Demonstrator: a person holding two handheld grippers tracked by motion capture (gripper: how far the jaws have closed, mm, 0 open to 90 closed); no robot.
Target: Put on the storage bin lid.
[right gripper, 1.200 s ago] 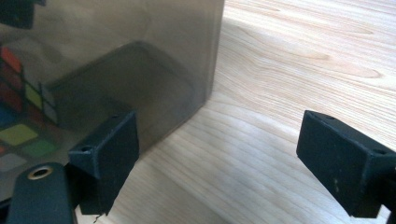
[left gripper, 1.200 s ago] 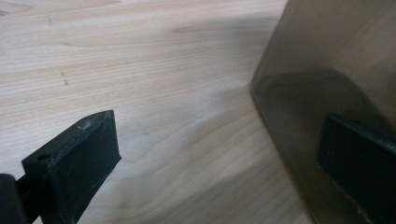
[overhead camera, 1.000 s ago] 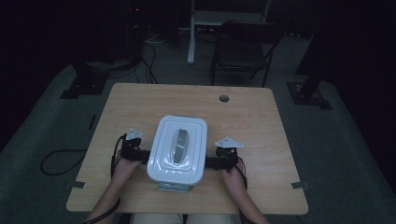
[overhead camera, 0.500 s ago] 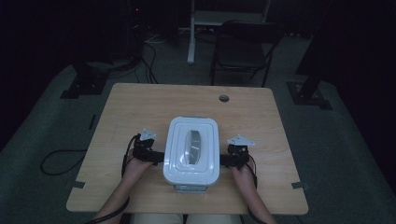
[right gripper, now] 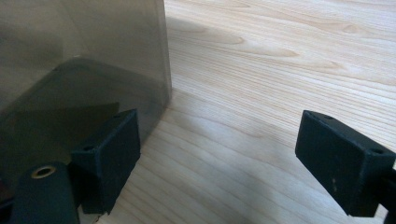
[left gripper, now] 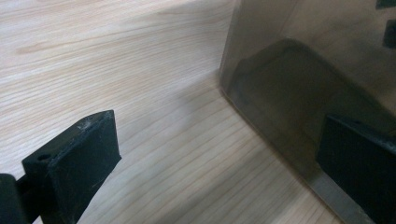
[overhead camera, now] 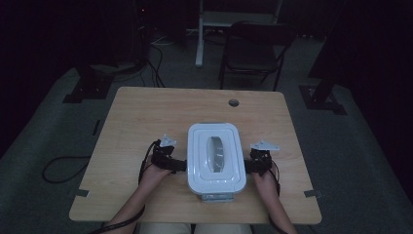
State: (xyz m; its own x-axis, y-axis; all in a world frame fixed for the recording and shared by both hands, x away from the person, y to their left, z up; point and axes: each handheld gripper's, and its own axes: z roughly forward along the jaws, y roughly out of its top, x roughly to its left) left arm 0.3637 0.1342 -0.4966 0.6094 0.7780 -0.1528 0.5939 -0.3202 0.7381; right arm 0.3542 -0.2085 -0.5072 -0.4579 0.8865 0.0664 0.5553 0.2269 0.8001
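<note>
Container [overhead camera: 215, 158]: rounded-rectangular box, glossy white plastic lid with a raised oblong handle at centre; side walls smoky, translucent and smooth, per both gripper views. It sits on the pale wood-grain table [overhead camera: 146, 112], on the person's side of the round cable hole [overhead camera: 234, 103]. Left gripper [overhead camera: 179, 165] at the container's left wall, right gripper [overhead camera: 246, 165] at its right wall. Both sets of blocky matte black jaws stand wide apart; in each gripper view one jaw is against the wall and the other over bare wood.
</note>
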